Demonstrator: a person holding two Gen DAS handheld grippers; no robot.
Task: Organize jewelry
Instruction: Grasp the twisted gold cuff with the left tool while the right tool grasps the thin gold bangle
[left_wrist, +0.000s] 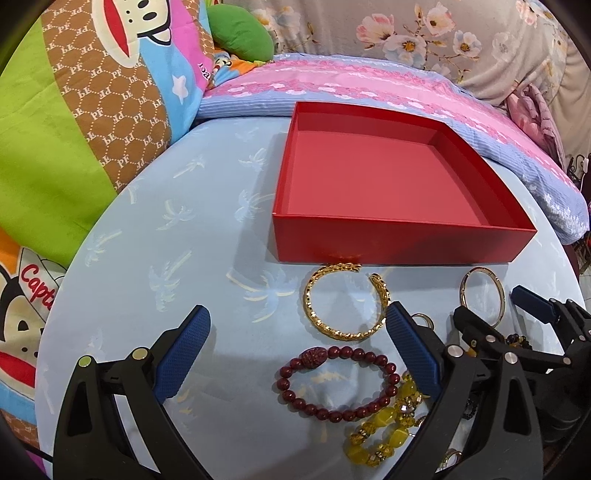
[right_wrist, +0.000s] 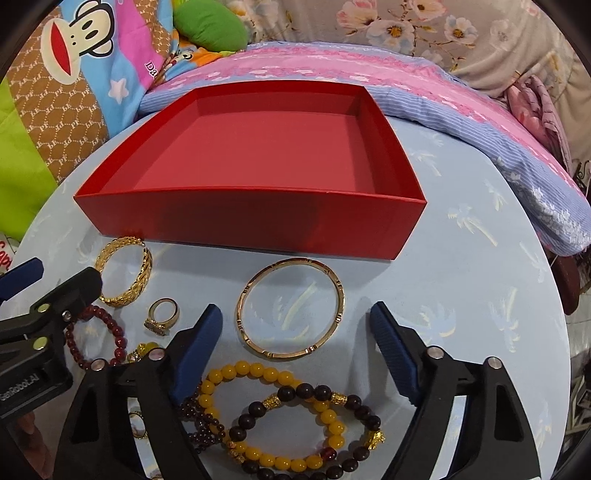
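Box (right_wrist: 236, 225) red, front wall touching woven gold cuff (right_wrist: 125, 277) | bare blue cloth (right_wrist: 461, 258) right | left gripper (left_wrist: 299, 350) wide, empty | right gripper (right_wrist: 295, 332) wide, flanking thin gold bangle (right_wrist: 291, 308), pads apart from it.

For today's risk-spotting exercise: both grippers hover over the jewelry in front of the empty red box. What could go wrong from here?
1. The yellow bead bracelet and dark bead bracelet overlap, so lifting one may drag the other.
2. The thin gold bangle lies flat on the blue cloth; the open right gripper may slip off it.
3. The left gripper and right gripper sit close together and could collide.
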